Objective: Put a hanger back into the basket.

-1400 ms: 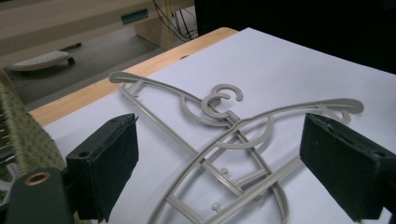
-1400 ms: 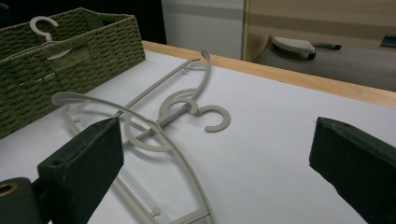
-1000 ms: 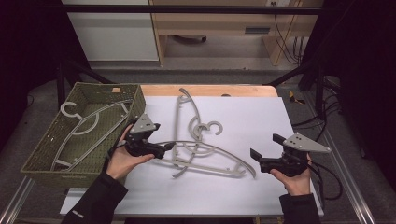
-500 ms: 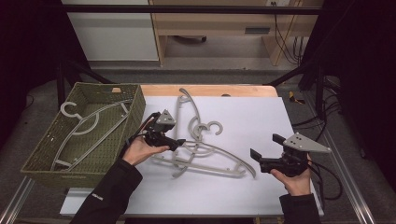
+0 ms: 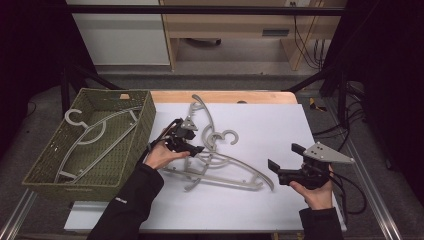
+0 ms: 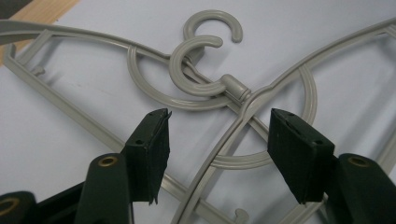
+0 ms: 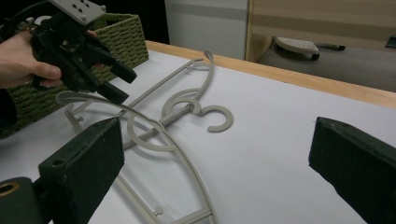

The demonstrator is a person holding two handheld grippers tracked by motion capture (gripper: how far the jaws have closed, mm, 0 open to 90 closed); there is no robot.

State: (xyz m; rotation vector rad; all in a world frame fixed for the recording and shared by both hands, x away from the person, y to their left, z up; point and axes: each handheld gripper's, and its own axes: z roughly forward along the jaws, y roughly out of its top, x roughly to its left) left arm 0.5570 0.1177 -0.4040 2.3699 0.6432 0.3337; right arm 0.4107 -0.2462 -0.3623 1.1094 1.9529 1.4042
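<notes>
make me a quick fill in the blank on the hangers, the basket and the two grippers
1. The woven basket at the table's left holds ____ grey hanger.
2. The left gripper has just been closing, its jaws straddling the ____ of the top hanger, pads not yet on it.
3. The hooks of the two hangers on the white sheet lie ____ each other.
4. The right gripper holds ____.

Missing words: one; arm; beside; nothing

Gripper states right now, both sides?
Left gripper: open, jaws have just been closing around a grey plastic hanger, not gripping.
Right gripper: open, holding nothing.
</notes>
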